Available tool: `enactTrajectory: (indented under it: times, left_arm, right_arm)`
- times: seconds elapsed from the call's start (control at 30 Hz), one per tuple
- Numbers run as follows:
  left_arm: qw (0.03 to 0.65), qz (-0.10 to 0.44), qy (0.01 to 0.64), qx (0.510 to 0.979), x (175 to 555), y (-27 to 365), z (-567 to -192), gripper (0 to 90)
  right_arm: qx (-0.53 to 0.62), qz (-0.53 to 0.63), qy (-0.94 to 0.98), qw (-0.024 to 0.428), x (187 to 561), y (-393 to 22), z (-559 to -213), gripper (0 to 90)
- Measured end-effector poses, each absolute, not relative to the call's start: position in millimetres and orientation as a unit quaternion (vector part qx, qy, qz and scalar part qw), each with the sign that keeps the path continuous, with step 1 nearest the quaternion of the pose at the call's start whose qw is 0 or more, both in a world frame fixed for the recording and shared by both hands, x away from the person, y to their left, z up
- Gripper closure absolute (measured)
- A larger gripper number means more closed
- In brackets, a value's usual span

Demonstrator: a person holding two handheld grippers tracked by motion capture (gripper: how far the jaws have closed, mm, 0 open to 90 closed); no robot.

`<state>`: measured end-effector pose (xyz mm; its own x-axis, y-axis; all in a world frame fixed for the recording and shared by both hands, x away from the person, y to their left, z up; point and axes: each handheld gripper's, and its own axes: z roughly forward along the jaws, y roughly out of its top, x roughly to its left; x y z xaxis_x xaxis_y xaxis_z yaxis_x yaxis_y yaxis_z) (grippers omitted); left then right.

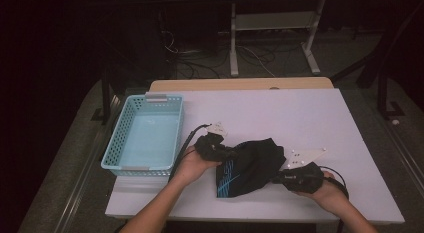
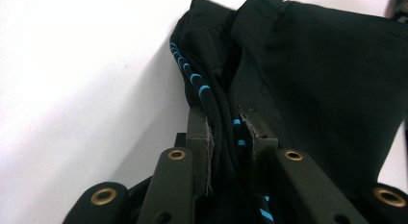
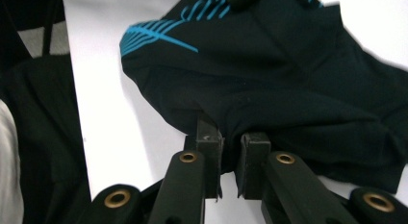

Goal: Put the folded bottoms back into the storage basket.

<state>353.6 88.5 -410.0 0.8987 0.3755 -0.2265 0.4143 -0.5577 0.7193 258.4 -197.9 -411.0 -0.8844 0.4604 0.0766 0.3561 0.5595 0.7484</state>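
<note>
High view, left to right. Light blue perforated plastic basket [image 1: 145,135]: stands at the table's left edge, nothing in it, likely the destination for the cloth. Left gripper [image 1: 226,154]: jaws pressed together on a fold of the black garment with blue line print [image 1: 247,168], pinching its piped edge; seen close in the left gripper view [image 2: 226,132]. Garment: crumpled at the table's near centre, held at both ends, probably to lift or spread it. Right gripper [image 1: 277,179]: jaws pinching the garment's opposite edge, confirmed in the right gripper view [image 3: 228,152]. White tabletop [image 1: 300,118]: bare and matte. Room behind: dark, with cables and white frame legs [image 1: 272,38] on the floor.
</note>
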Motion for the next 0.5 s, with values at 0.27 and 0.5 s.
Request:
enactTrajectory:
  times: [0.27, 0.5]
  left_arm:
    - [0.427, -0.027, 0.21, 0.879, 357, 89, -388, 76.6]
    - [0.42, -0.022, 0.209, 0.883, 364, 92, -372, 76.6]
  right_arm:
    - [0.223, 0.435, 0.87, 0.063, 268, -190, -395, 81.8]
    - [0.213, 0.448, 0.866, 0.064, 277, -182, -383, 81.8]
